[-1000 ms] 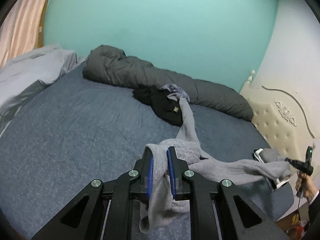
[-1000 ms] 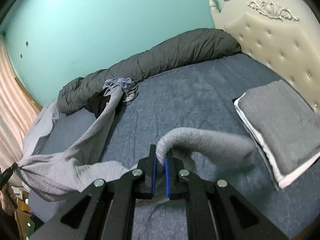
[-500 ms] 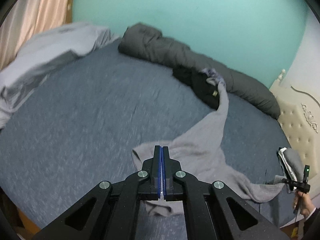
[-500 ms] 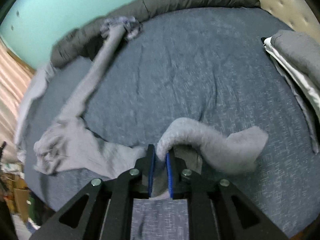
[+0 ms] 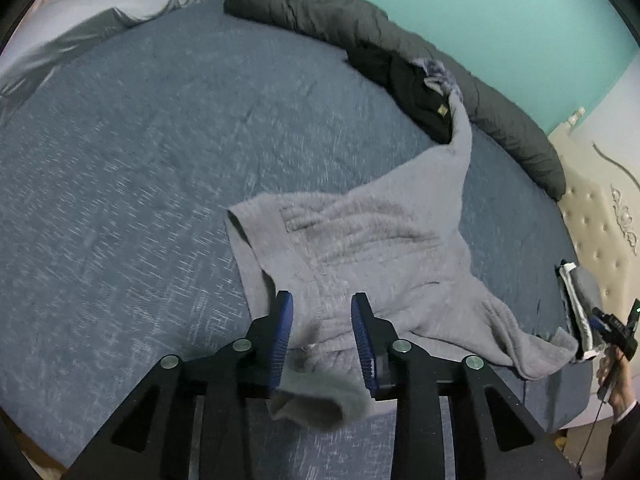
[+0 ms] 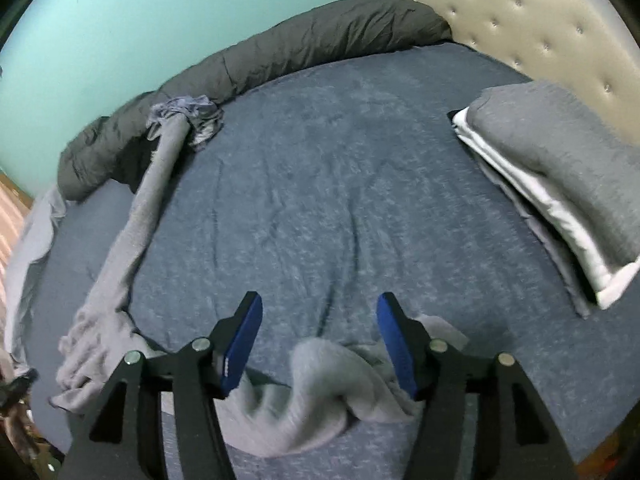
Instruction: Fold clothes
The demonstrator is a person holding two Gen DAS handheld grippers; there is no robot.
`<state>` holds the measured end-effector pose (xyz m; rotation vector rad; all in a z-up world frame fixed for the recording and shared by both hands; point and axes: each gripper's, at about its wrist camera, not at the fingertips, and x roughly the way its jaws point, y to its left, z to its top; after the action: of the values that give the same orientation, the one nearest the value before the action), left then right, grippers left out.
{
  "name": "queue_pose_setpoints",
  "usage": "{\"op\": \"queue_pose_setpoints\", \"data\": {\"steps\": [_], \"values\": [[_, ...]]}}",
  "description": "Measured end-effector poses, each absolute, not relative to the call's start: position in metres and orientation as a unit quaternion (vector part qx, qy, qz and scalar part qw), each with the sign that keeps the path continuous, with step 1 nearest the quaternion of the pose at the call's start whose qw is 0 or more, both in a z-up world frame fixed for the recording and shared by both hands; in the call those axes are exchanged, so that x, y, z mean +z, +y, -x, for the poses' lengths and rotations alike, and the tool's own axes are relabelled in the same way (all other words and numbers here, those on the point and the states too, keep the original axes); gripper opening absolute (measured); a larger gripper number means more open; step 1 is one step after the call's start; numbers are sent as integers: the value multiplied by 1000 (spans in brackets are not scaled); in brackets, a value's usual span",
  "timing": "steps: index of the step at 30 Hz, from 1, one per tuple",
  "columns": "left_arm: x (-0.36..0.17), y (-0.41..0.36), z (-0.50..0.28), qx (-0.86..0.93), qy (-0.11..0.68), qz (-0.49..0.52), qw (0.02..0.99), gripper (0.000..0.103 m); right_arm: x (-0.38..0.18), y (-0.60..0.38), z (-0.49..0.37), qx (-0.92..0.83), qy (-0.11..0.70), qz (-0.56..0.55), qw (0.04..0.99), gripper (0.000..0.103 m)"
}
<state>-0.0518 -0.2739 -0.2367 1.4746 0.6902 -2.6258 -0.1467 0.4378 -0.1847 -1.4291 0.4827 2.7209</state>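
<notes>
Hovering over the blue bed point(image 5: 140, 152), your left gripper point(image 5: 322, 318) has its jaws spread wide, the grey garment point(image 5: 360, 240) lying loose between them, gripped by neither pad. Your right gripper point(image 6: 318, 334) is spread too, a grey fold bunched under its fingers. The garment sprawls across the bed's near edge, one long sleeve reaching toward the rolled dark duvet point(image 6: 280, 52) at the bed's far side. Folded stack point(image 6: 560, 176) sits on the bed beside the headboard point(image 6: 532, 28).
</notes>
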Motion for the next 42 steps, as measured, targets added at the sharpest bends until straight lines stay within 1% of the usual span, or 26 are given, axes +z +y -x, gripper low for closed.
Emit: {"op": "queue_pose_setpoints", "data": {"steps": [1,2,5,8,10,16,22,30,36,37,38,39,41,42], "values": [[-243,-274,56,-847,225,-482,25,50,-187,433,152,873,156,462,6,63],[-250,-273,61,-843,229,-487,24,56,-190,429,157,872,156,464,-3,63],[-264,-274,73,-836,230,-497,24,56,-199,408,173,867,152,473,-25,63],[-275,-279,80,-833,238,-500,25,56,-206,381,187,859,169,480,-58,64],[-281,-283,83,-831,246,-498,26,56,-210,361,206,855,170,484,-78,69],[-292,-294,87,-836,246,-490,39,56,-225,288,272,842,160,497,-137,71],[-288,-303,97,-847,229,-476,51,56,-250,223,342,832,162,506,-163,72],[-274,-303,114,-863,215,-455,46,59,-284,156,407,828,120,518,-180,72],[-266,-293,121,-873,202,-444,29,60,-313,124,440,823,145,517,-186,72],[-266,-293,121,-873,200,-443,29,61,-317,118,443,821,144,520,-188,69],[-265,-293,121,-874,196,-443,29,61,-321,112,446,818,142,523,-191,63],[-265,-292,121,-875,193,-442,30,61,-324,107,447,816,138,525,-197,40],[-264,-293,119,-877,189,-441,33,61,-327,98,444,814,130,526,-209,22],[-263,-293,117,-877,190,-440,34,61,-325,97,441,816,131,520,-215,12]]}}
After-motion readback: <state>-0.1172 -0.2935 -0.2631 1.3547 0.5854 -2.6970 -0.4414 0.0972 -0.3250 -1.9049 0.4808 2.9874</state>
